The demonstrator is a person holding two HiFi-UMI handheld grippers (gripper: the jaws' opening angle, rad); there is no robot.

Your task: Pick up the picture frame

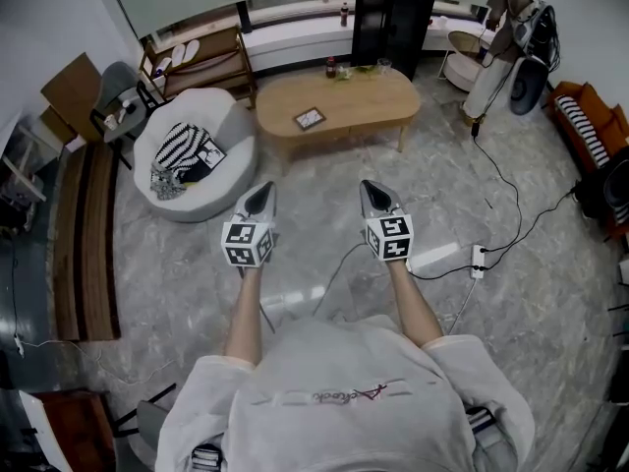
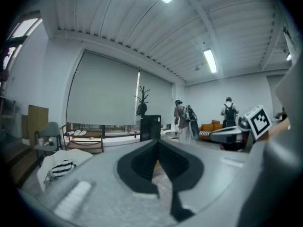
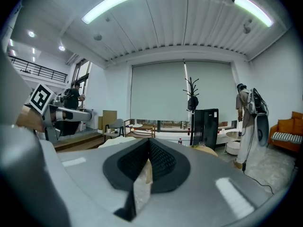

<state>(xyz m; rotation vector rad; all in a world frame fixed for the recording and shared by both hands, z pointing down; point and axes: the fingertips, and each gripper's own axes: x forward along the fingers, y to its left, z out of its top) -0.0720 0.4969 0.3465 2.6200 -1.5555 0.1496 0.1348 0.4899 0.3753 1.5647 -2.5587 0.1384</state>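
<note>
A small dark-rimmed picture frame (image 1: 309, 118) lies flat on the oval wooden coffee table (image 1: 373, 101), well ahead of both grippers. My left gripper (image 1: 261, 198) is held out over the marble floor, shut and empty. My right gripper (image 1: 374, 196) is level with it to the right, also shut with nothing in it. In the left gripper view the left gripper (image 2: 158, 161) shows closed jaws with only floor seen behind them. In the right gripper view the right gripper (image 3: 148, 156) is closed too. The frame is hidden behind the jaws in both gripper views.
A round grey beanbag (image 1: 197, 155) with a striped cloth (image 1: 179, 151) sits left of the table. A black cabinet (image 1: 393, 18) stands behind the table, with bottles (image 1: 331, 68) on its far edge. A power strip (image 1: 478, 261) and cables lie on the floor at right. People (image 2: 180, 119) stand at the far side.
</note>
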